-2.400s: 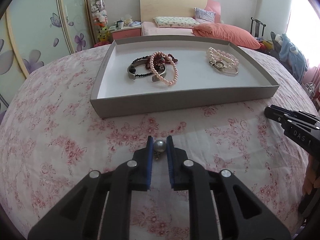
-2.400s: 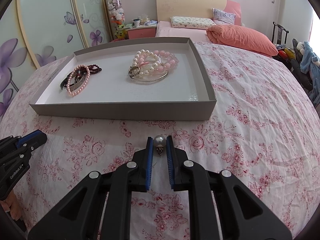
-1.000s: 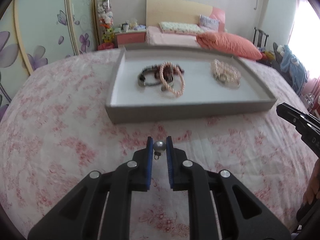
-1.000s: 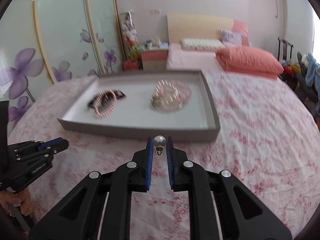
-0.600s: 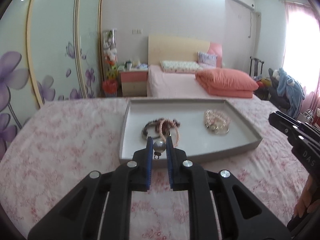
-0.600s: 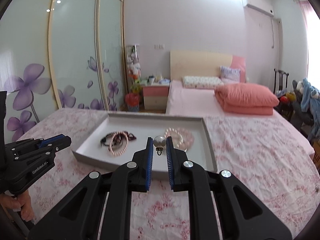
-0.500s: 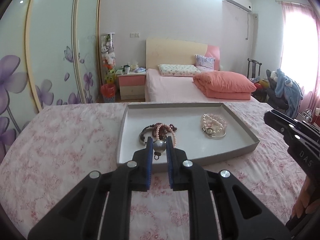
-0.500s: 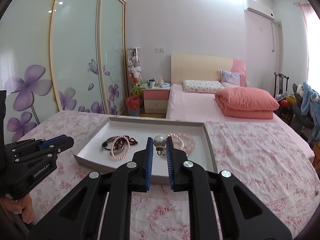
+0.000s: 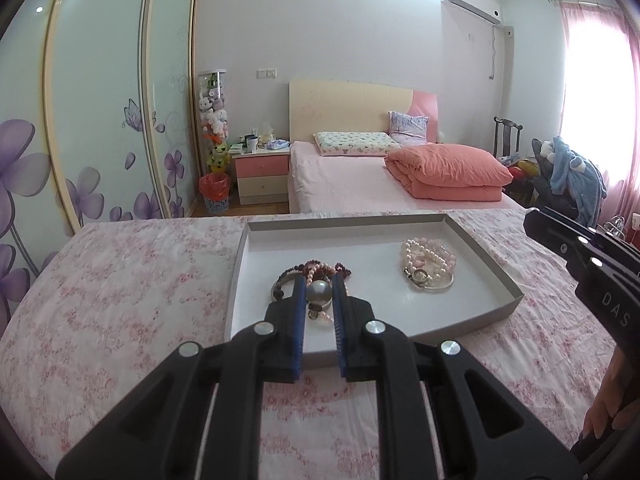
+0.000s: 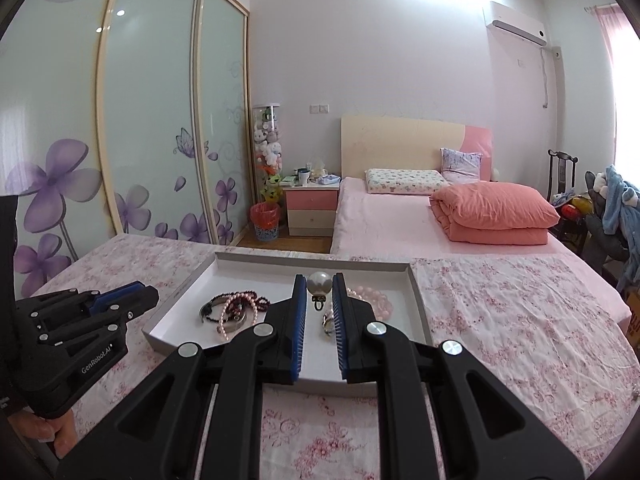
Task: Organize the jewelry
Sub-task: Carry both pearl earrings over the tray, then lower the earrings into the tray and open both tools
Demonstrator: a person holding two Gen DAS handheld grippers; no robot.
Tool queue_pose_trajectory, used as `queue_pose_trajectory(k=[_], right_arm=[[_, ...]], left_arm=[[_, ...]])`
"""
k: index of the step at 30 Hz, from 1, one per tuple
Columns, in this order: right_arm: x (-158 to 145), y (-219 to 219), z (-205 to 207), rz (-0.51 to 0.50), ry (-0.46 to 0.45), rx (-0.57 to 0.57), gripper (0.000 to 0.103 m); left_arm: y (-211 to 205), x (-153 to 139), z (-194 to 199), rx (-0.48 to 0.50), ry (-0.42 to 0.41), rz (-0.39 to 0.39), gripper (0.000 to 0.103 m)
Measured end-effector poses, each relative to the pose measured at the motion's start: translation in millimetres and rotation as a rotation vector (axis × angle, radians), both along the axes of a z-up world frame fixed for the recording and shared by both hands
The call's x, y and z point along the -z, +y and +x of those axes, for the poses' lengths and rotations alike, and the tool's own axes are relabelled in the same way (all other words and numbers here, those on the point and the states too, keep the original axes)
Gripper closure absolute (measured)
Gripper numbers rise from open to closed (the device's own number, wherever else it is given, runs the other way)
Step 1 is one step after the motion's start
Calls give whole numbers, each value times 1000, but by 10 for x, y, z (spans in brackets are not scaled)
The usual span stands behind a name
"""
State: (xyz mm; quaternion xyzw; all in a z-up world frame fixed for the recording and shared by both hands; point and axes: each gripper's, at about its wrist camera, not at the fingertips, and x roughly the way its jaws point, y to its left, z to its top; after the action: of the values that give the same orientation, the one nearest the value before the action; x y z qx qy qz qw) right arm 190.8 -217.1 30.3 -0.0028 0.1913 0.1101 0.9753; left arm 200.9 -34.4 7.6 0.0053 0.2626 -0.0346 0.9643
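Note:
My left gripper (image 9: 319, 294) is shut on a pearl earring (image 9: 319, 293), held in the air in front of the grey tray (image 9: 496, 264). My right gripper (image 10: 319, 285) is shut on a second pearl earring (image 10: 319, 282), also raised before the tray (image 10: 416, 296). Inside the tray, a dark and pink bead bracelet pile (image 9: 316, 269) (image 10: 234, 310) lies left, partly hidden by the left fingers. A pink and white pearl bracelet pile with a ring (image 9: 428, 264) lies right; the right fingers hide most of that pile (image 10: 370, 298). Each gripper shows in the other's view: the left gripper (image 10: 100, 312), the right gripper (image 9: 588, 260).
The tray rests on a table under a pink floral cloth (image 9: 120, 280). Beyond it are a bed with an orange quilt (image 9: 444, 172), a pink nightstand (image 9: 262, 172) and sliding doors with purple flowers (image 10: 120, 140). A hand (image 9: 612, 400) holds the right gripper's handle.
Both grippers have risen and tipped up, each keeping its pearl earring. The views now show more of the room, and the tray sits lower and smaller.

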Motion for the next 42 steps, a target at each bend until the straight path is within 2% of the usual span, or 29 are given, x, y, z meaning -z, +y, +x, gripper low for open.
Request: queue_pose_trajectory(k=[9,19,23,26,33,35,37,39,42], right_arm=[[113,-8,349,25,33,12,89],[334,6,751,37,118,29,89],[343,-14,898,80,151,22,88],[317,-76,865,112,154,20,88],[253,-234,669,148,154,39,88],[208,-274,567,157,144,43,81],[147,-298,451,165,121,53,66],[85,-329,316,169,98,58,61],[-2,-344,111,168,76,67,54]], left_arm=[[-37,17,328,8,-8,-1,89],[-16,188,702,22,54,-51,89],[-48,236,793,28,71,-57,88],[3,214,829,24,75,-90,82],[273,95,694,-8,57,-145,80],[362,52,617,-25,53,-156,76],[426,6,509,-39,40,-160,71],[471,-42,371,-44,25,-159,68],[548,-98,141,-60,2,-152,59]])
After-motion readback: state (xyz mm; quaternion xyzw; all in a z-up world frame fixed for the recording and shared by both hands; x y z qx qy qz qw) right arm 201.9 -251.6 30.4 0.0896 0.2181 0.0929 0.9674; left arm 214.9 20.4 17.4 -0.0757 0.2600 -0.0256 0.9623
